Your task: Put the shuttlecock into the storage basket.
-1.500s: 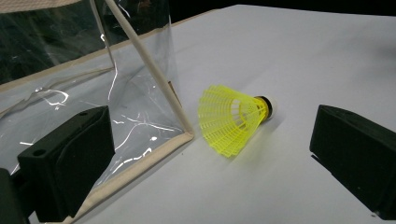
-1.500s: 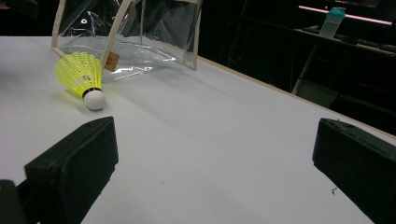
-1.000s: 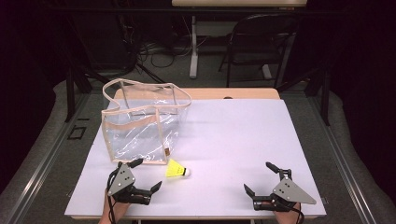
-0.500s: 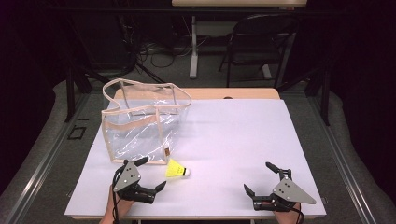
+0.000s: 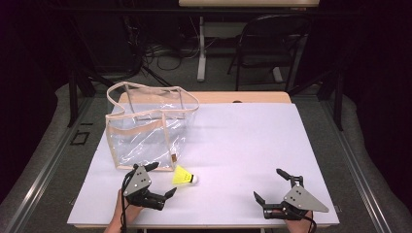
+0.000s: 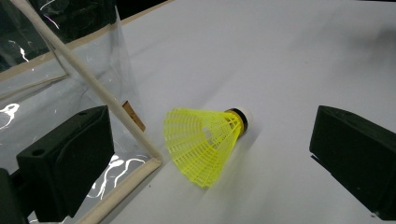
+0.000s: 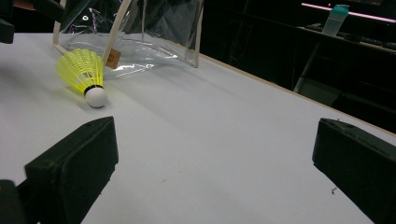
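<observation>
The fingers [image 6: 65,163] of the left gripper [image 5: 156,183] stand wide apart with nothing between them, on either side of a yellow shuttlecock [image 6: 205,140] that lies just ahead of them on the white tabletop [image 5: 243,145]. The fingers [image 7: 74,172] of the right gripper [image 5: 277,187] are also spread wide and hold nothing, near the front right of the tabletop, well apart from the shuttlecock.

The shuttlecock [image 5: 183,176] lies on its side near the front left, its yellow mesh skirt toward the left and its white cork tip, ringed by a dark band, toward the right. No writing on it can be read.

Just beyond it to the left stands a clear plastic bag [image 5: 145,131] with beige edging and handles, open at the top. A small brown tag [image 6: 133,115] hangs at the bag's near corner, close to the skirt; its print is too small to read.

Beyond the far edge, a dark chair [image 5: 272,48] and a table leg [image 5: 201,48] stand on the floor. In the right gripper view a pale bottle [image 7: 335,19] sits on a surface in the dark background.
</observation>
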Available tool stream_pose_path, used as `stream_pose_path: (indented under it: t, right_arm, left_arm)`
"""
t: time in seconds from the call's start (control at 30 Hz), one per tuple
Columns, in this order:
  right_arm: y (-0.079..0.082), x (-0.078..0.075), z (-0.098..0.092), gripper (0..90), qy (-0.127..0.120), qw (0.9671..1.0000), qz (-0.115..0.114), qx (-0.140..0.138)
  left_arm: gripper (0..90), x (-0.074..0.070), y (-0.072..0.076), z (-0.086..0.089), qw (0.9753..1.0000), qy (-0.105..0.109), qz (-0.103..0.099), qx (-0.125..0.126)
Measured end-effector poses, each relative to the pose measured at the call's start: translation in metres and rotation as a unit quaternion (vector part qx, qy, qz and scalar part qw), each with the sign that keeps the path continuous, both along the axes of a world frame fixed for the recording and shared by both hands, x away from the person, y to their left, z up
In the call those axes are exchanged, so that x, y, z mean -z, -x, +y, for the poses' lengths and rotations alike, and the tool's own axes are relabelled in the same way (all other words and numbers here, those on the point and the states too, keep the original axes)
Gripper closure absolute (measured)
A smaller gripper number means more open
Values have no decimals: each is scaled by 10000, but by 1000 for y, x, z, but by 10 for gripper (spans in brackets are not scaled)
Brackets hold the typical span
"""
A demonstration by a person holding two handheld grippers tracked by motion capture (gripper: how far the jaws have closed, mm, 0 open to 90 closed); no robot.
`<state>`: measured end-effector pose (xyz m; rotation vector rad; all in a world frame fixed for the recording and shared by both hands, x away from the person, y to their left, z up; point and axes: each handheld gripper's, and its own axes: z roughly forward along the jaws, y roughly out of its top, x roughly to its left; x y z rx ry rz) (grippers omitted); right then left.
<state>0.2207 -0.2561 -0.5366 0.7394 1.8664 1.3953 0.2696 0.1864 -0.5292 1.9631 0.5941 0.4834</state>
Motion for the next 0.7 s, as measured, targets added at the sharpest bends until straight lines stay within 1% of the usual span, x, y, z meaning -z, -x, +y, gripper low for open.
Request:
stream_pose_path:
  t: [0.13,0.4,0.43,0.53,0.57,0.67,0.7]
  right_arm:
    - [0,0,0,0,1,10000,10,2]
    - [-1,1,0,0,-14,10000,61,-10]
    - [-1,1,1,0,-16,10000,60,-9]
    - [-1,1,1,0,-19,10000,62,-13]
    - [-1,1,0,0,-14,10000,58,-12]
    - [-1,1,0,0,-8,10000,57,-13]
    - [-1,1,1,0,-7,10000,76,-14]
  left_arm:
    - [0,1,-2,-2,10000,6,23,19]
    - [0,3,-9,-7,9998,-80,162,119]
    - [0,3,-9,-7,9996,-137,190,134]
    - [4,5,-12,-9,9995,-150,234,155]
    - [8,5,-13,-9,9994,-187,248,177]
    - [21,7,-16,-12,9991,-203,305,193]
    - [43,7,-17,-12,9991,-246,303,193]
